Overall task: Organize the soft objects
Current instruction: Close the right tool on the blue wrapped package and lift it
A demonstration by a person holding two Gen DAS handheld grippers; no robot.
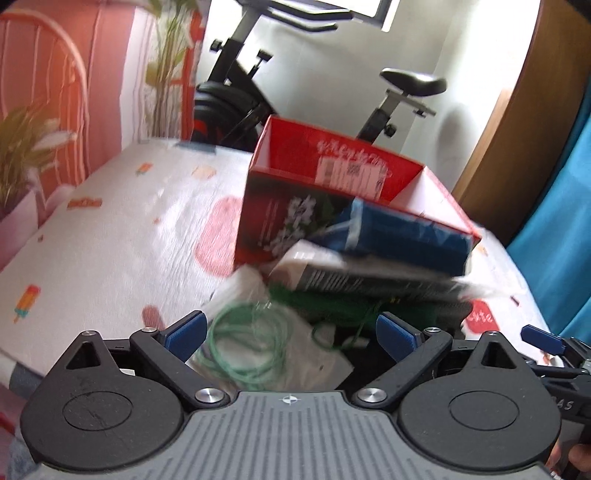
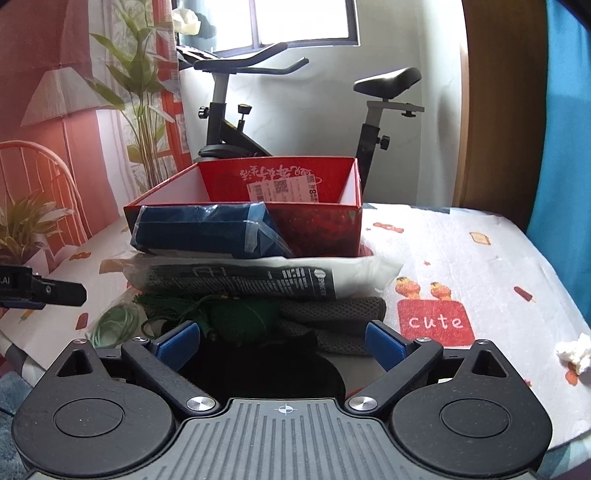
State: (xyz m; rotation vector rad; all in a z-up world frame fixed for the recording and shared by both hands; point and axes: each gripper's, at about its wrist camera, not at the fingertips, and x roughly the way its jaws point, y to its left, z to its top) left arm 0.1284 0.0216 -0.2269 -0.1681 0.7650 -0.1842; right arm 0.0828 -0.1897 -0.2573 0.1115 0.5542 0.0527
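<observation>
Showing a stack of soft goods on a printed bedspread (image 2: 461, 258), seen from both wrist cameras. Uppermost lies a blue wrapped package (image 2: 207, 230), leaning against the front wall of an open red cardboard box (image 2: 321, 225) that stands just behind the stack. Beneath the package is a white bag with a black printed panel (image 2: 266, 278); beneath that, a dark green tasselled item (image 2: 240, 314) beside a grey knitted cloth (image 2: 332, 317). A black cloth (image 2: 266, 365) lies nearest the camera, reaching in between the blue pads of the right gripper (image 2: 282, 345), whose jaws stand wide, with no pad seen pressing on it. A coil of light green cord (image 1: 243, 347) in a clear bag lies at the stack's left side, directly before the left gripper (image 1: 291, 332), which is likewise spread wide and grips nothing. In the right wrist view the left gripper enters from the left edge, beside the stack; in the left wrist view the right gripper's tip shows at the right edge.

A crumpled white tissue (image 2: 574, 352) rests well apart on the right of the bedspread, which bears popsicle motifs and a red label reading "cute". Behind the bed stands a black exercise bike (image 2: 229, 122) under a bright window (image 2: 299, 22); a leafy plant (image 2: 140, 96), a red-and-pink printed wall hanging (image 2: 66, 110) and a blue curtain (image 2: 565, 129) frame the scene.
</observation>
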